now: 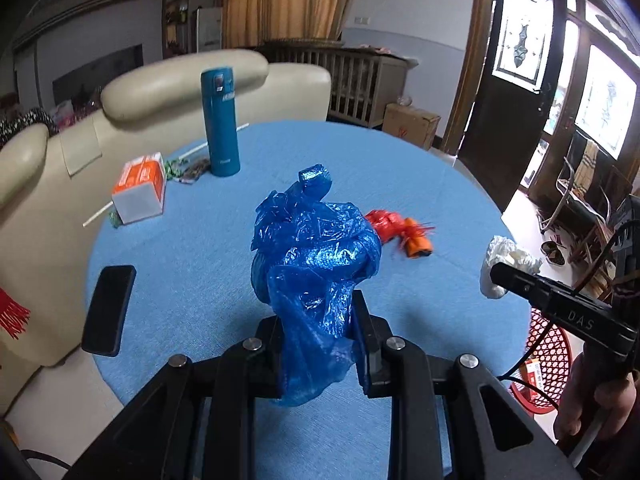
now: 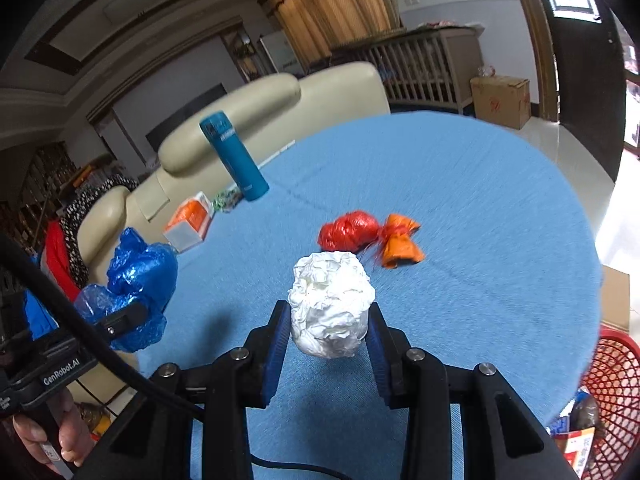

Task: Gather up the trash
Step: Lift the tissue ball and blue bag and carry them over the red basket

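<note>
Above the tabletop, you are clamping a blue bag in your left hand-held gripper and crumpled paper in your right hand-held gripper, probably heading for the red basket at lower right.

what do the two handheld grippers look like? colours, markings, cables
Both are matte black linkage frames with silver pivot bolts. The left gripper has black fingers; its side reads "GenRobot.AI" in white, and a thick black cable loops past it. The right gripper has ribbed blue pads on its fingers, "DAS" lettering on its side and thin black cables behind.
</note>
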The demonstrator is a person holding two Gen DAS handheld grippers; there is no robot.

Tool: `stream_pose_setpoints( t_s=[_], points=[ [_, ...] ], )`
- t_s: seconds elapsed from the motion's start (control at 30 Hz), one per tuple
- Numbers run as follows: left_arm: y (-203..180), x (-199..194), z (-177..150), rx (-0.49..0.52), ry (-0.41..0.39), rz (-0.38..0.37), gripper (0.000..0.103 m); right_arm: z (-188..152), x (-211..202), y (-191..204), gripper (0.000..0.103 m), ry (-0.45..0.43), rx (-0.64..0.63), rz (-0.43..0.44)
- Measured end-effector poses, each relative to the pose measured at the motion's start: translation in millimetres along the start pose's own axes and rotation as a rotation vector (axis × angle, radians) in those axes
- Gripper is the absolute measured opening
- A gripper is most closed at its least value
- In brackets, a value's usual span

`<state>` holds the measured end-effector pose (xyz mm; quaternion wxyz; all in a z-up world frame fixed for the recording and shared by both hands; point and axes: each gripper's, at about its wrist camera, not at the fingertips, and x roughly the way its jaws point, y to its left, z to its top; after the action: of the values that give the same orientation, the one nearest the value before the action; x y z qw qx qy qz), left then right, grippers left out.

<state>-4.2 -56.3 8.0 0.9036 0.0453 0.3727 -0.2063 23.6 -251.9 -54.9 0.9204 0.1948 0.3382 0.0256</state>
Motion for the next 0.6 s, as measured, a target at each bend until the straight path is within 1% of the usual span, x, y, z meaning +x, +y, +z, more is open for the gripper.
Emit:
stream_pose_setpoints(
  t_s=[0.13, 0.33, 0.6],
  points=[
    [-17.4, -20.7, -2.7, 0.034, -0.039, 0.023, 0.027, -0.5, -28.1, -0.6, 0.040, -0.052, -0.003, -0.009],
    [-37.3, -42.2, -5.4, 0.072, -0.076, 0.035, 0.027, -5.1, -63.9, -1.8, 0.040, -0.113, 0.001, -0.018],
    [-61.6, -65.3, -5.8, 0.127, -0.134, 0.047, 0.027, -11.3, -97.3, -9.4, 0.040, -0.167, 0.010, -0.034]
  ],
)
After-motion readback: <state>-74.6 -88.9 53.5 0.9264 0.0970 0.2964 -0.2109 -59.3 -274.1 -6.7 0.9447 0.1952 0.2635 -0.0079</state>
